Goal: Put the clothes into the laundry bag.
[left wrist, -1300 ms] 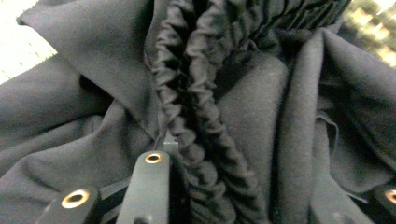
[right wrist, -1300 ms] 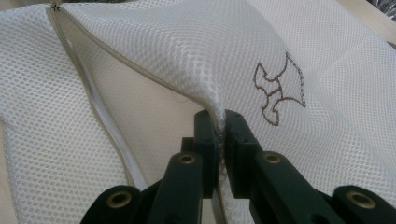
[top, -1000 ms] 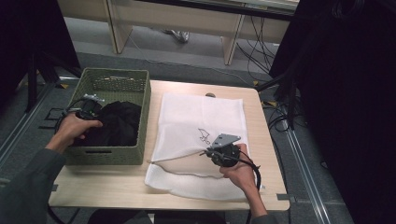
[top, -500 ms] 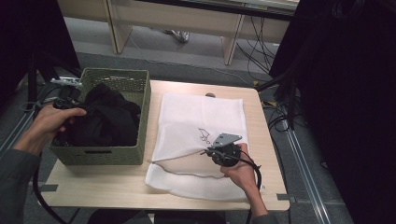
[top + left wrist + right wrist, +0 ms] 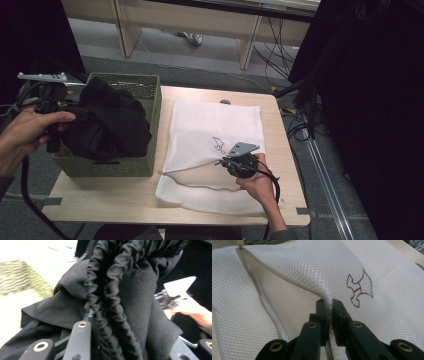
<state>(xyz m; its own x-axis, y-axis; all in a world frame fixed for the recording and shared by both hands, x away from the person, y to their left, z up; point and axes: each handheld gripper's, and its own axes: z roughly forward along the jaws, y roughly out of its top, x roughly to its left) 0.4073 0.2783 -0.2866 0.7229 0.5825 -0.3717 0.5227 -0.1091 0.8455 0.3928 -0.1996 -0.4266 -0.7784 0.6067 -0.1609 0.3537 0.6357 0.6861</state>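
Observation:
A black garment [image 5: 110, 125] hangs bunched above the green woven basket [image 5: 148, 95] at the table's left, its lower part still inside the basket. My left gripper [image 5: 75, 111] is shut on the garment's gathered edge [image 5: 117, 315], which is pinched between the jaws. A white mesh laundry bag [image 5: 215, 125] with a small embroidered mark [image 5: 359, 290] lies flat on the table's right half. My right gripper [image 5: 239, 162] is low at the bag's near side. It is shut on a fold of the bag's upper mesh layer [image 5: 330, 305] beside the zipper [image 5: 262, 295], holding it slightly raised.
The wooden table [image 5: 100, 205] ends close behind the basket and beside the bag. Cables [image 5: 300, 130] lie on the floor to the right by a black curtain. A small dark object [image 5: 225, 101] sits at the table's far edge.
My left gripper has risen and drawn to the left, pulling the black garment up out of the basket. The right gripper and the mesh bag have stayed put.

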